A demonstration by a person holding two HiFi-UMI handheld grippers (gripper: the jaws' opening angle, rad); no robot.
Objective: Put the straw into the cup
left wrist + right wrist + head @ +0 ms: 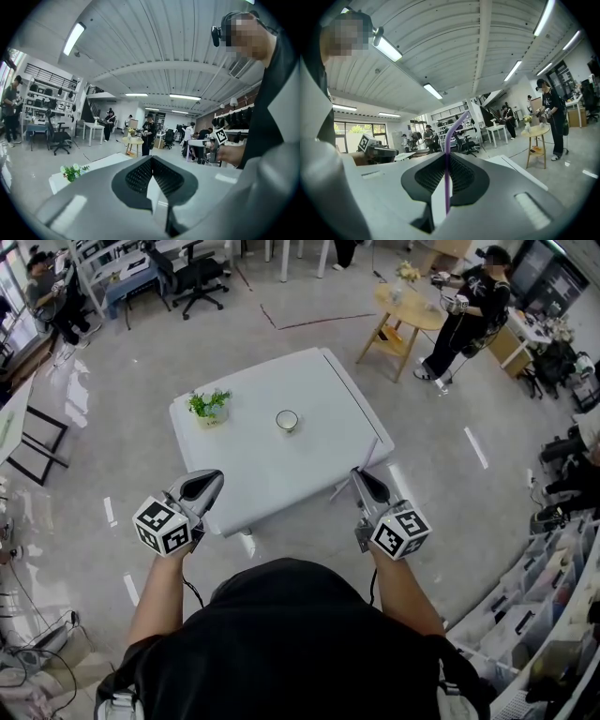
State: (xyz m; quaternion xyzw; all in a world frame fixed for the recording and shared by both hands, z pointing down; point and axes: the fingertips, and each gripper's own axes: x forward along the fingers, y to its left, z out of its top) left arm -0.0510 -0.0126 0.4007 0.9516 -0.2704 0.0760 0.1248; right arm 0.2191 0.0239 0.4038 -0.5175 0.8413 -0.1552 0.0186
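Nearest to the camera is the person's dark shirt, and from it two bare forearms reach forward, one at each side. Each hand carries one gripper with a marker cube, so there are two grippers.

At the left, the left gripper points almost level toward the near edge of the one white desk. In the left gripper view, the jaws of this gripper are pressed together with nothing between them.

On the desk stands one small potted plant at the left part. To the right of it, well apart, stands one cup, upright.

At the right, the right gripper is over the near right edge of the desk, also almost level. Its jaws are clenched on the one purple straw, which rises from between the jaws and bends at the top. In the head view the straw is well apart from the cup, not inside it.
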